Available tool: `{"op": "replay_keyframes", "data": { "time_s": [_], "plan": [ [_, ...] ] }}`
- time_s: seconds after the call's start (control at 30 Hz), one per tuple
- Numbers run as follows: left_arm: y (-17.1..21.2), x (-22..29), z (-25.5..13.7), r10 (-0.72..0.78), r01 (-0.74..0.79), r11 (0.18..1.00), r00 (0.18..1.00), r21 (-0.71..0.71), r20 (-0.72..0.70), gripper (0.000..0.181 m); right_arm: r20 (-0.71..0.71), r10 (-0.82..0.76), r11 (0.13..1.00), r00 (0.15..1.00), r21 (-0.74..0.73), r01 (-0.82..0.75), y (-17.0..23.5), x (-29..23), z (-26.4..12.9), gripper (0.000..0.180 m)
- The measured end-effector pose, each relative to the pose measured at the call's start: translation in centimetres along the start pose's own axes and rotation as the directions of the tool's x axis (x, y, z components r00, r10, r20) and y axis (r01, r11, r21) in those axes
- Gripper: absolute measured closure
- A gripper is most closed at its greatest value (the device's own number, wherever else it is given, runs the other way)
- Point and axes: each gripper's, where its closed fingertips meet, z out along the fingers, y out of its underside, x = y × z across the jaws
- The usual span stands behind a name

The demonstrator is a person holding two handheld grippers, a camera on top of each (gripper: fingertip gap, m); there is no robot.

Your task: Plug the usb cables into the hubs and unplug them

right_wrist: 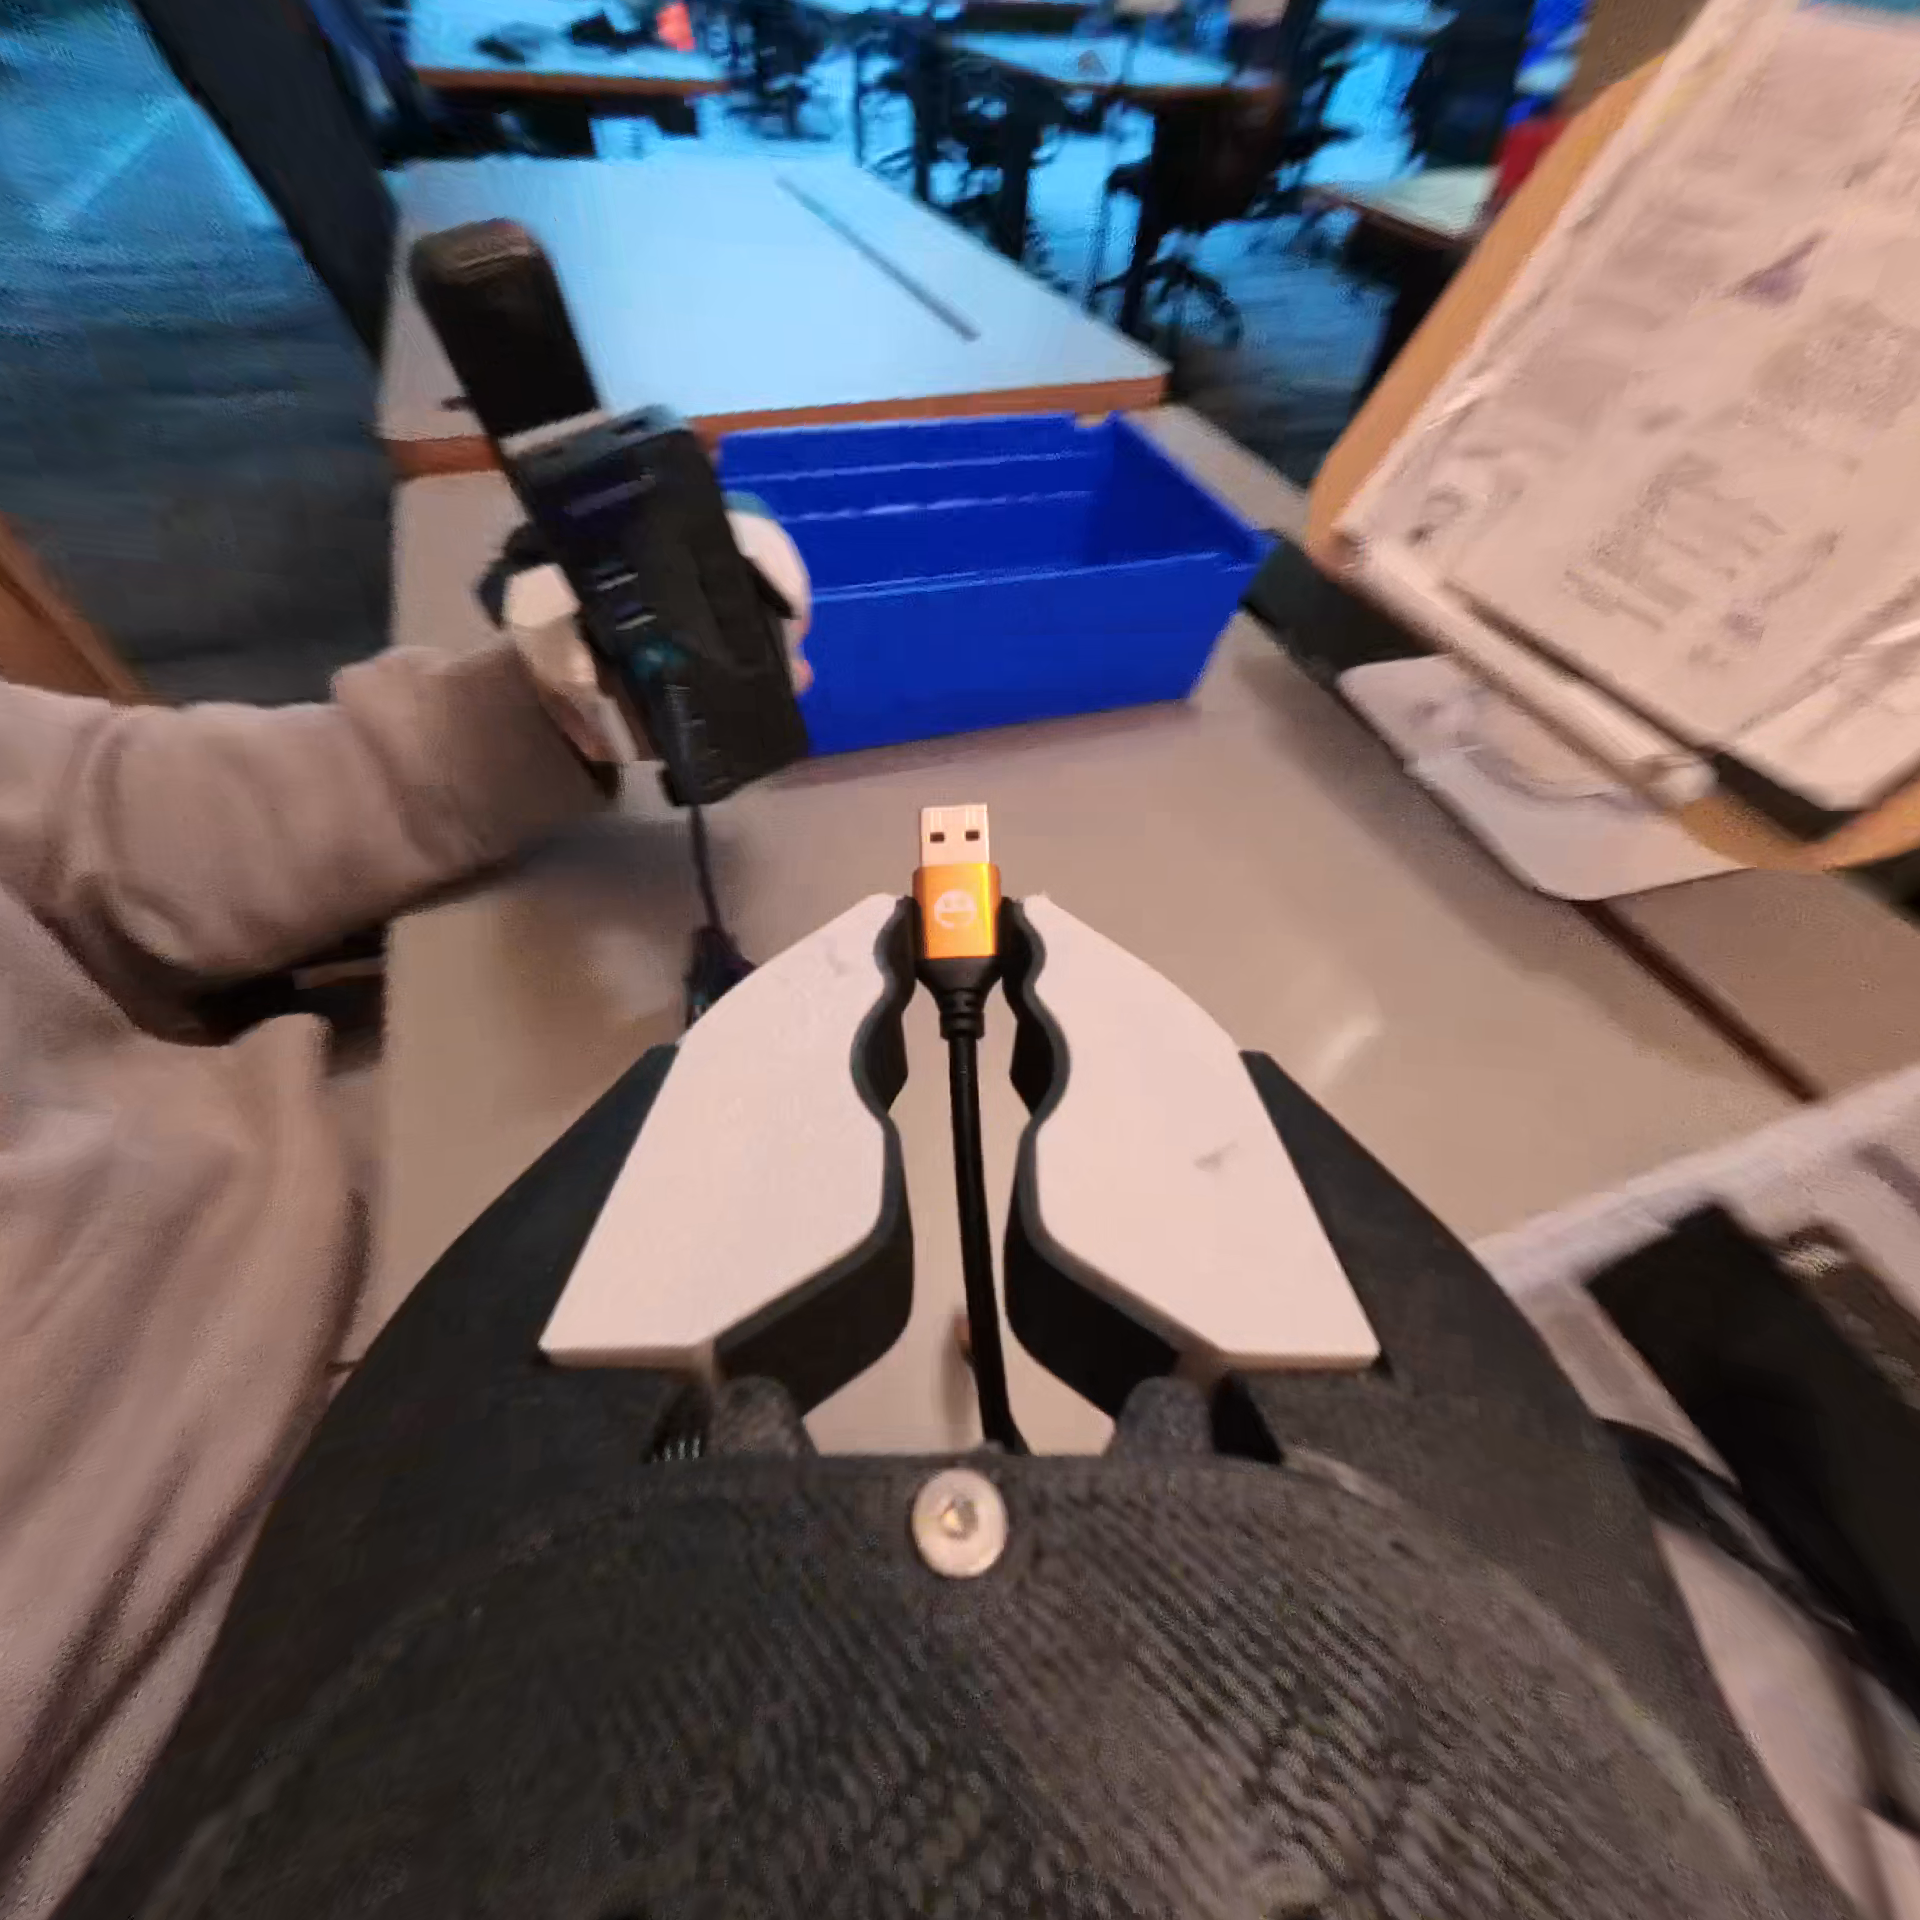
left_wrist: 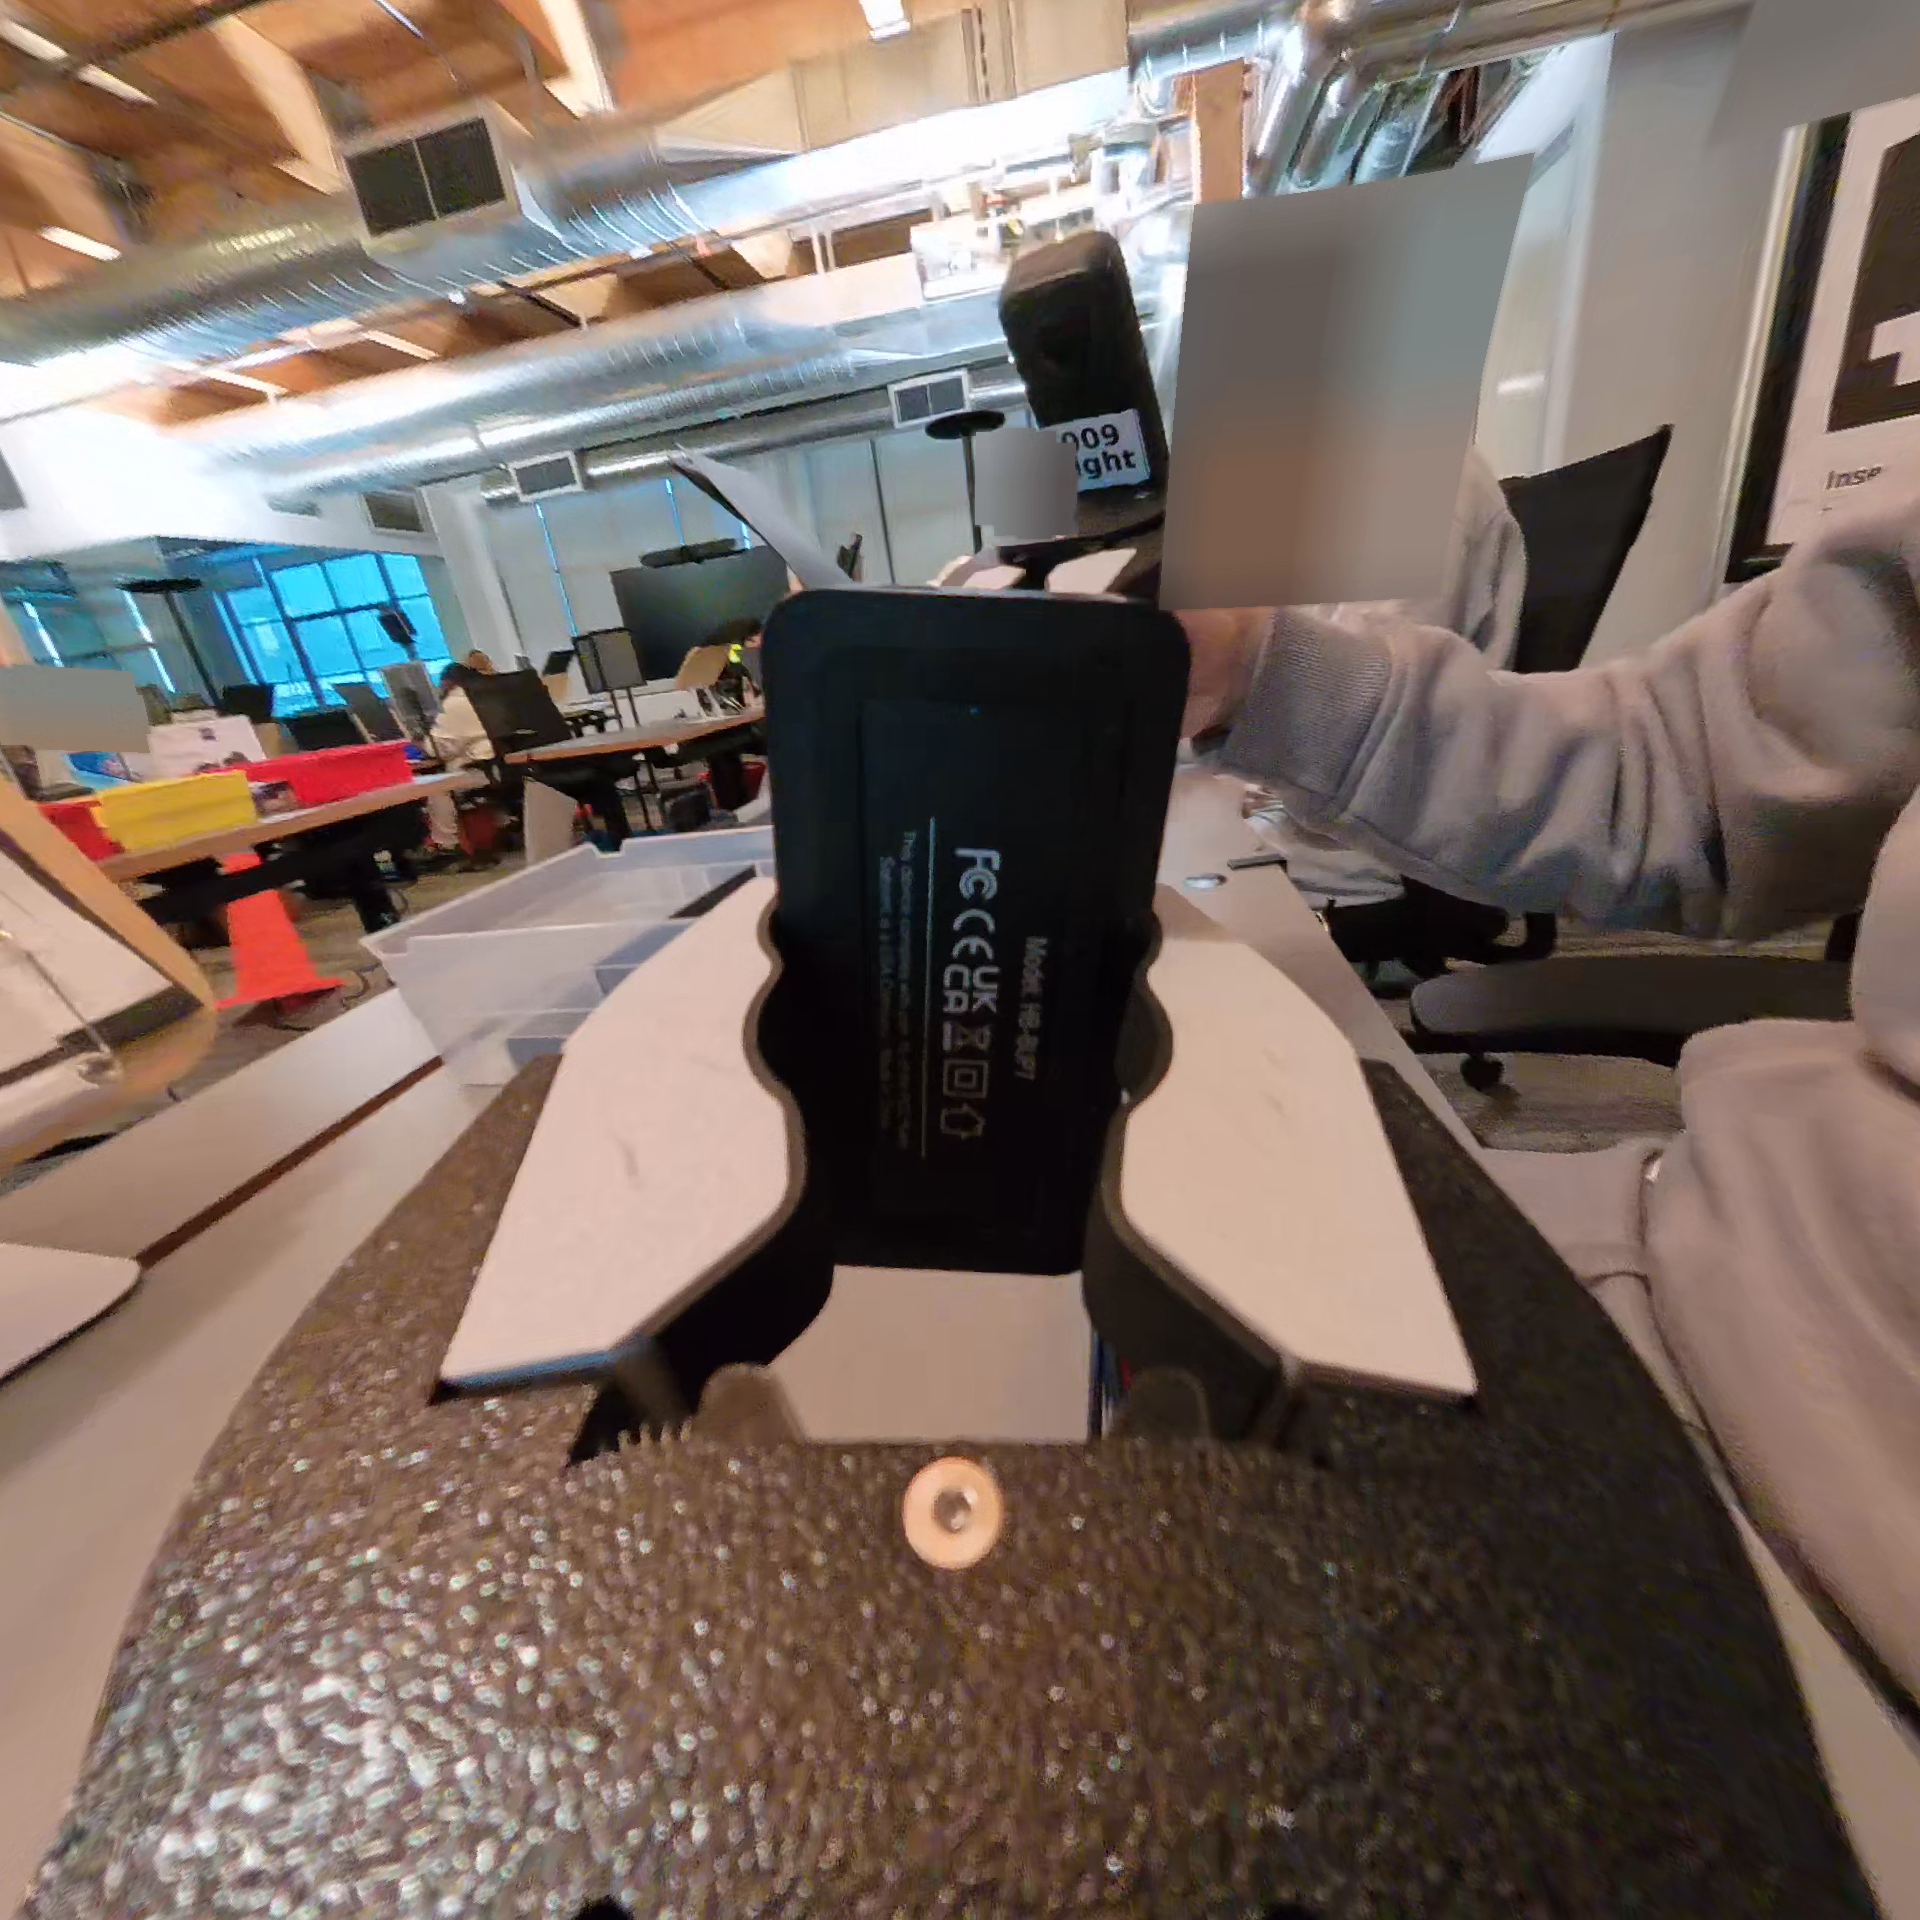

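Observation:
My left gripper [left_wrist: 961, 925] is shut on a black USB hub [left_wrist: 971, 831] and holds it upright above the table, its printed underside facing the camera. In the right wrist view the same hub [right_wrist: 665, 603] shows at the upper left, held aloft with its row of ports turned toward the right gripper and its own thin cable hanging down. My right gripper [right_wrist: 958, 914] is shut on a USB cable with an orange plug [right_wrist: 957, 914]; the silver connector [right_wrist: 954, 834] sticks out past the fingertips, pointing forward, a short gap from the hub. The black cable runs back between the fingers.
A blue divided bin [right_wrist: 997, 582] stands on the grey table [right_wrist: 1299, 987] behind the plug. A clear plastic tray [left_wrist: 561, 935] sits beyond the hub. A tilted board with papers [right_wrist: 1662, 416] is at the right. A person's grey sleeve [right_wrist: 208, 790] reaches in from the left.

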Motion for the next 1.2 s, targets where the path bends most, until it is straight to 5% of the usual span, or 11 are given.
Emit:
{"op": "replay_keyframes", "data": {
  "time_s": [0.2,0.33,0.47,0.7,0.83,0.9,0.97,1.03,1.1,1.2],
  "plan": [
    [-0.5,0.0,-0.3,-0.031,0.032,0.999,0.999,0.030,-0.017,0.121,-0.244,-0.326,0.945,0.913,-0.107,0.309,-3.8,3.4,-5.4,0.163],
    [-0.3,0.1,-0.1,-0.042,0.043,0.999,0.999,0.029,-0.034,0.121,-0.320,-0.306,0.946,0.897,0.001,0.323,-7.0,6.6,-8.9,0.163],
    [0.1,0.7,0.6,-0.045,0.046,0.999,0.997,0.015,-0.063,0.121,-0.260,-0.250,0.952,0.933,0.108,0.285,-5.2,10.8,-8.2,0.163],
    [1.0,1.0,1.0,-0.046,0.045,0.999,0.997,-0.019,-0.069,0.121,-0.141,0.273,0.947,0.952,0.212,-0.240,3.7,18.7,-4.9,0.163],
    [1.0,0.8,0.8,-0.057,0.056,0.998,0.996,-0.015,-0.067,0.121,-0.224,0.374,0.916,0.900,-0.063,-0.396,10.9,21.0,-3.8,0.163],
    [1.0,0.7,0.7,-0.063,0.062,0.998,0.996,-0.014,-0.067,0.121,-0.363,0.087,0.878,0.928,-0.412,-0.244,15.7,22.5,-5.1,0.160],
    [1.0,0.5,0.7,-0.062,0.061,0.998,0.996,-0.014,-0.061,0.121,-0.320,-0.225,0.730,0.921,-0.681,-0.058,18.3,23.1,-6.3,0.155],
    [1.2,0.5,0.8,-0.062,0.061,0.998,0.996,-0.020,-0.062,0.121,-0.244,-0.420,0.564,0.874,-0.825,0.041,19.3,23.7,-7.0,0.149],
    [1.3,0.5,0.9,-0.066,0.064,0.998,0.996,-0.024,-0.065,0.121,-0.248,-0.526,0.393,0.814,-0.919,-0.027,19.6,25.1,-8.9,0.143],
    [1.4,0.6,0.9,-0.066,0.065,0.998,0.996,-0.024,-0.063,0.121,-0.319,-0.573,0.408,0.755,-0.910,-0.075,18.4,26.5,-9.7,0.132]
  ]
}}
